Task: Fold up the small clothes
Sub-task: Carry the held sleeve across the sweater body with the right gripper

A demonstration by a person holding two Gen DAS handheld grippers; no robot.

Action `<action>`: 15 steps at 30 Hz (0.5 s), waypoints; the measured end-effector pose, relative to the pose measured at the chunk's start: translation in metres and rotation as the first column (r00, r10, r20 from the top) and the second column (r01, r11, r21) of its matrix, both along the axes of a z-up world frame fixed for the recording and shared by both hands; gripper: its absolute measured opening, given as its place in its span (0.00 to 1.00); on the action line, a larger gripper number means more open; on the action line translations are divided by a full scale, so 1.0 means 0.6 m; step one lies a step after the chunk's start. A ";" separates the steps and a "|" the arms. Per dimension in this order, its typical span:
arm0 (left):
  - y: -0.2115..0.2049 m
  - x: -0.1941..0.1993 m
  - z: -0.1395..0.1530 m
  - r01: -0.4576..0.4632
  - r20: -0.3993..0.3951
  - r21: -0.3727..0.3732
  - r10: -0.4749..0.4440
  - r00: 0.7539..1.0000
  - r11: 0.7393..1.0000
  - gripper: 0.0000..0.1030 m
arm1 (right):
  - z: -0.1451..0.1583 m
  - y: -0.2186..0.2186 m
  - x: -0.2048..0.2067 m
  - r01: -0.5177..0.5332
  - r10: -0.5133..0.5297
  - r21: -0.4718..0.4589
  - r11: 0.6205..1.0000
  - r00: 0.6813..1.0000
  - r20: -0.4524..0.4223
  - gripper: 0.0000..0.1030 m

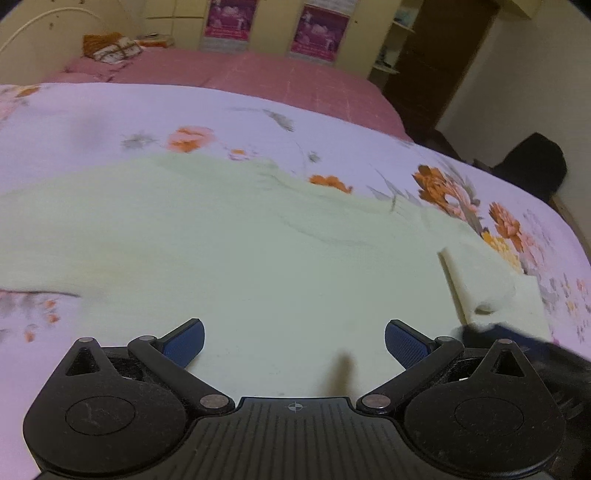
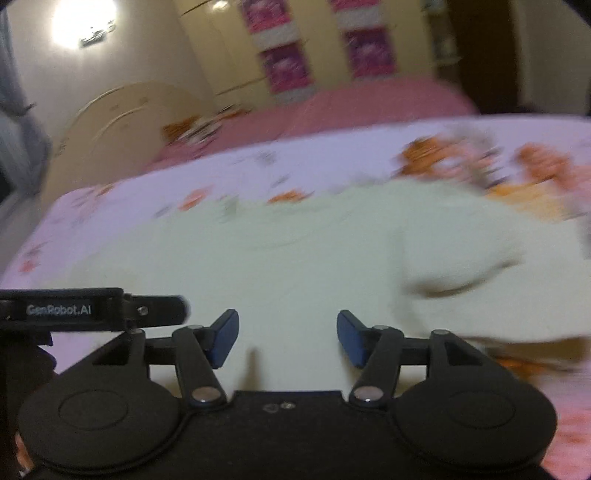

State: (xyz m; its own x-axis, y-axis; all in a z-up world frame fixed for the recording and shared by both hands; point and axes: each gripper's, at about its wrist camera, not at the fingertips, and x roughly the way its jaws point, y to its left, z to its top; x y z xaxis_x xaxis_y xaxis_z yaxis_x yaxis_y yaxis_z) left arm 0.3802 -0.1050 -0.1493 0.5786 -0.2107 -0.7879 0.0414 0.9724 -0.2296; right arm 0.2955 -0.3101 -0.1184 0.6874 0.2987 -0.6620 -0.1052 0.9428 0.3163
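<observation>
A pale green garment lies spread flat on a floral sheet. My left gripper hovers over its near part, open, with nothing between the blue pads. At the right, a part of the garment is folded over onto itself. The right wrist view is blurred. In it my right gripper is open above the same garment, with nothing between its pads. A turned-over flap lies to the right of it. The left gripper's body shows at the left edge.
The floral sheet covers a bed, with pink bedding beyond it and folded cloths at the far left. Cream cupboards with pink posters stand behind the bed. A dark object sits past the right edge of the bed.
</observation>
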 end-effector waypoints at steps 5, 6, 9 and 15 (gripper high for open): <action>-0.029 0.011 -0.017 0.013 -0.011 -0.010 -0.013 1.000 1.000 1.00 | 0.001 -0.101 0.004 0.189 -0.190 -0.029 0.982 0.982 -0.026 0.60; -0.031 0.013 -0.017 0.008 -0.009 -0.007 -0.008 1.000 1.000 1.00 | -0.007 -0.118 0.015 0.212 -0.213 -0.014 0.977 0.976 -0.048 0.58; -0.022 0.003 -0.010 -0.007 0.010 0.023 0.007 1.000 1.000 1.00 | -0.032 -0.145 0.047 0.267 -0.259 0.065 0.961 0.960 -0.108 0.54; 0.019 -0.006 0.006 -0.043 0.079 0.077 0.037 0.996 0.996 1.00 | -0.048 -0.137 0.100 0.308 -0.290 0.169 0.936 0.949 -0.121 0.05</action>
State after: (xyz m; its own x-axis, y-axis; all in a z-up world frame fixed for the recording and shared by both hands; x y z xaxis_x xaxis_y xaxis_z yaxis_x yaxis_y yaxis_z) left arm 0.3765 -0.0934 -0.1460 0.6450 -0.1258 -0.7537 0.0172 0.9885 -0.1503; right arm 0.3554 -0.3924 -0.1470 0.7018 0.2111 -0.6804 0.2106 0.8509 0.4813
